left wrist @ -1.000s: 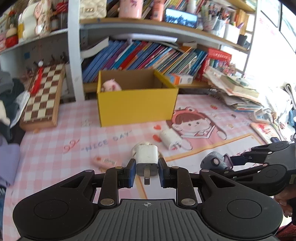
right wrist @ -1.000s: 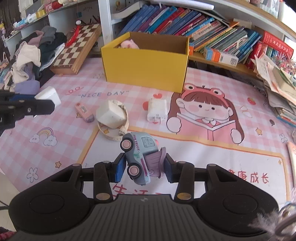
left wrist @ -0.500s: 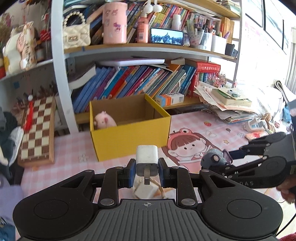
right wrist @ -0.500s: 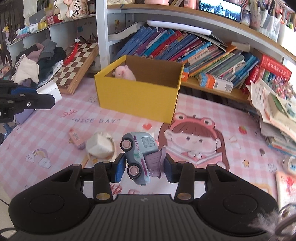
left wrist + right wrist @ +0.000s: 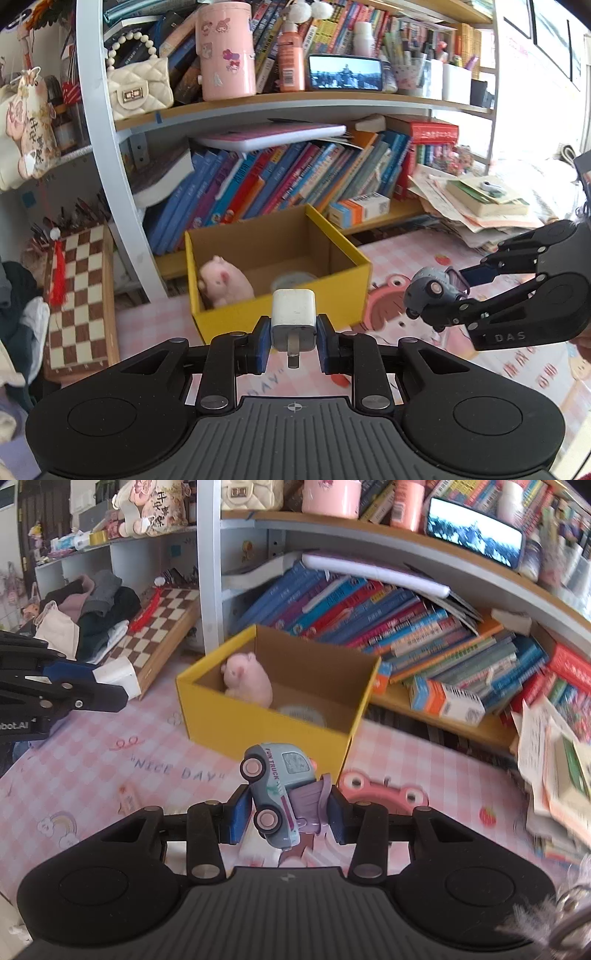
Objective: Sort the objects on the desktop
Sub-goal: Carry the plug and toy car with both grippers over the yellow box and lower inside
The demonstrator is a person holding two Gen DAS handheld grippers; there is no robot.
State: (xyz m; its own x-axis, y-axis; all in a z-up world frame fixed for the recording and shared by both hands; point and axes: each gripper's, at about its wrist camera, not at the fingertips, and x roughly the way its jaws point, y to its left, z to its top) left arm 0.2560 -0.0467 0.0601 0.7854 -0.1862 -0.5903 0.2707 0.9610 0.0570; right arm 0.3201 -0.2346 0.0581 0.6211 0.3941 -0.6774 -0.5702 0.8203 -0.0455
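Already a pink pig [image 5: 225, 281] sits inside the yellow box [image 5: 258, 317]. Left jaws hold a white plug [image 5: 293, 319] and right jaws hold a toy truck [image 5: 279, 792], both near the box, not yet dropped in.

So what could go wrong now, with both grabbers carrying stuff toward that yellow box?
The toy truck sits tilted in the right gripper, so it might slip out early. The left gripper holds the white charger by its sides only. Both head for one yellow box, so they could bump, or land on the pink pig.
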